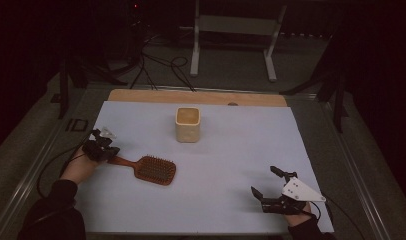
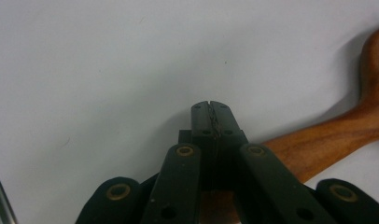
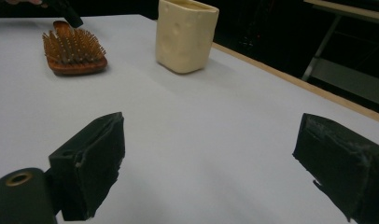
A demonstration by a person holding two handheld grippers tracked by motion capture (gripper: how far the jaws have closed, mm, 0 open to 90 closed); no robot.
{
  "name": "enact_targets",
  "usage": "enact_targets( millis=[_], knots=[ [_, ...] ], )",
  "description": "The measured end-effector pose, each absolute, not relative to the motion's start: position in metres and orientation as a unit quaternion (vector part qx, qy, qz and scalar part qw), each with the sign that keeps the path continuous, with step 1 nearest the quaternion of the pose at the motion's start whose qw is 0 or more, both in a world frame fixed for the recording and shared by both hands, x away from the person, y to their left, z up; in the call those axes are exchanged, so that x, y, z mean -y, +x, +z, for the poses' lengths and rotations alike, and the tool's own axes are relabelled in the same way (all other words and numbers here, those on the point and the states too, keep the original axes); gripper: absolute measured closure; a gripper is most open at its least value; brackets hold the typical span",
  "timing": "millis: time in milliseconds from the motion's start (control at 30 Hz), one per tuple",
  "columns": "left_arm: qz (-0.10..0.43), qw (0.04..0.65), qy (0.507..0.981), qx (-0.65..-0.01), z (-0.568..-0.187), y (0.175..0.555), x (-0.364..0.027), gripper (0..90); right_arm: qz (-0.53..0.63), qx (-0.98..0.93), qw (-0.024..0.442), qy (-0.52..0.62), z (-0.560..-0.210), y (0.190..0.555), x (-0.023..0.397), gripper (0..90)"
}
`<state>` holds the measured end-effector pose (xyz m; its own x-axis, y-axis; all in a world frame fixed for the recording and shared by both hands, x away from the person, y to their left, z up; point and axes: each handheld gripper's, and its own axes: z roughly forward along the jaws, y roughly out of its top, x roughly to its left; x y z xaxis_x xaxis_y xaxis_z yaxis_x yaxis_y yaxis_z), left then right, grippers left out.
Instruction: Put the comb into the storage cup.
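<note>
A wooden hairbrush point(image 1: 155, 170) lies bristles up on the white table sheet point(image 1: 231, 165), its handle point(image 2: 327, 135) pointing left. My left gripper point(image 1: 110, 152) sits at the end of that handle. In the left gripper view its jaws point(image 2: 211, 112) are shut tip to tip with nothing between the tips, and the handle runs underneath them. My right gripper point(image 1: 263, 180) rests open near the front right of the sheet, its pads point(image 3: 92, 158) wide apart over bare sheet. The right gripper view has the brush point(image 3: 73, 51) at far left.
A cream square cup point(image 1: 187, 125) stands upright at the middle back of the sheet, also in the right gripper view point(image 3: 185, 35). A wooden strip point(image 1: 196, 97) borders the far edge. Cables and a white frame point(image 1: 236, 30) lie on the floor beyond.
</note>
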<state>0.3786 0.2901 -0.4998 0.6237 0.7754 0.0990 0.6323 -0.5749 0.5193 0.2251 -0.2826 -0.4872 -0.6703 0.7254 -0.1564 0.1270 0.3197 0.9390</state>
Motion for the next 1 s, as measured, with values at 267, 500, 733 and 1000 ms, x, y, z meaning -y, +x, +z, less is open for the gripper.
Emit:
enact_targets(
  millis=[267, 500, 733, 1000],
  knots=[
    [0.152, 0.221, 0.875, -0.403, -0.500, 0.373, -0.291, 90.0, 0.510, -0.758, 0.291, 0.283, -0.487, 0.225, 0.283, 8.4],
    [0.145, 0.217, 0.879, -0.400, -0.501, 0.364, -0.293, 90.0, 0.510, -0.757, 0.291, 0.285, -0.487, 0.225, 0.283, 8.4],
    [0.143, 0.217, 0.879, -0.399, -0.500, 0.349, -0.298, 90.0, 0.510, -0.757, 0.292, 0.285, -0.487, 0.225, 0.283, 8.4],
    [0.143, 0.209, 0.886, -0.389, -0.499, 0.330, -0.295, 90.0, 0.509, -0.759, 0.291, 0.285, -0.487, 0.225, 0.282, 8.4]
  ],
)
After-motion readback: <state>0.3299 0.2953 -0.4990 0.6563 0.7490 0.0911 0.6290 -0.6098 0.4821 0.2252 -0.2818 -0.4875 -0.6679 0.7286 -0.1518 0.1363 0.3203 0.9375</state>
